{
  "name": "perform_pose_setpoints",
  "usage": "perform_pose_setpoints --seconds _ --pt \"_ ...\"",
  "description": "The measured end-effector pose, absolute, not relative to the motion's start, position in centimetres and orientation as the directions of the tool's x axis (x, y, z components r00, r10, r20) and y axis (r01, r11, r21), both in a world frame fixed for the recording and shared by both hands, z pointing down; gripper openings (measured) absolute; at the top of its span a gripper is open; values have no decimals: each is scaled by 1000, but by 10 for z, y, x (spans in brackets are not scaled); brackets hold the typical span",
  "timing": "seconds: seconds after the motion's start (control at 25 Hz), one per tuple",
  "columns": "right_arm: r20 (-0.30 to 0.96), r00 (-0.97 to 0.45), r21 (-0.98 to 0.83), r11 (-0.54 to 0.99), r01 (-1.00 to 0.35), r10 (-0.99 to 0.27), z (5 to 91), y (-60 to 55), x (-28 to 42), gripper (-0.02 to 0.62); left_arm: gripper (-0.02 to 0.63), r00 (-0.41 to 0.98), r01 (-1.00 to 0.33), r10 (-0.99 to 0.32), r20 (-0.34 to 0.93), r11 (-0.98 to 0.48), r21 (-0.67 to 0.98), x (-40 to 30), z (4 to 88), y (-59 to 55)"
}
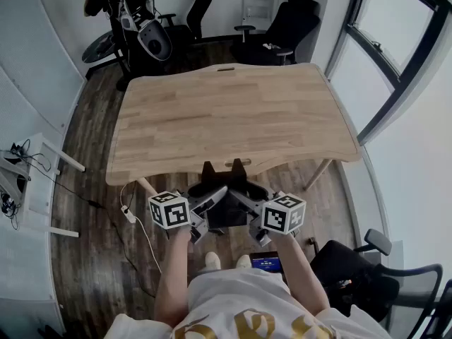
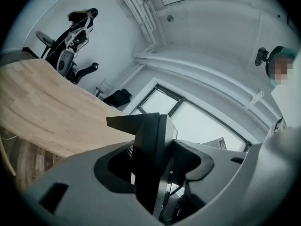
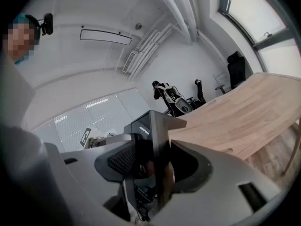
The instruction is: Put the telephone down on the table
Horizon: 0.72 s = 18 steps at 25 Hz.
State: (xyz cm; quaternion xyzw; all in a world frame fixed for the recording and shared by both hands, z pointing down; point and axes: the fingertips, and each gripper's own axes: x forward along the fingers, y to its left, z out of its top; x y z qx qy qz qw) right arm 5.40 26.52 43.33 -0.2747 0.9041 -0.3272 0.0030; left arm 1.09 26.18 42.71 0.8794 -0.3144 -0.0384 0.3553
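Left tongs [image 2: 157, 153] and right tongs [image 3: 157, 160] are both clamped on the phone [image 1: 227, 212], one from each side. Each pair stands wide because the dark body fills the gap edge-on. The phone hangs in the air just short of the desk's [image 1: 233, 111] near edge, close in front of me. No part of it is over the wood yet.

My first worry is the grip itself. Each pair of tongs pinches a thin, smooth slab. If my hands drift apart or twist against each other on the way forward, I judge one pair could slide off. The phone would then swing on the other pair.

Next is that near edge. I cannot tell whether the phone's underside sits above the level of the desk top. If I push forward without lifting first, it may knock the rim and be levered out of the tongs.

Then the landing. If I set it down too close to the near edge, or tilted, it could rock back toward me. Opening one pair before the other would drop one end first.

The desk top beyond the edge is bare, so nothing there blocks me. Below the phone, on my side of the edge, there is only hard floor [image 1: 92, 260] and my shoes [image 1: 226, 261], so a slip here means a long fall.
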Motion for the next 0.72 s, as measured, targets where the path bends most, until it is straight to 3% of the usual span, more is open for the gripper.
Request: perform_pose_setpoints --seconds 0.72 --pt "160 -860 -613 634 -472 -485 431 268 73 225 239 790 -516 -600 126 -540 665 29 428 268"
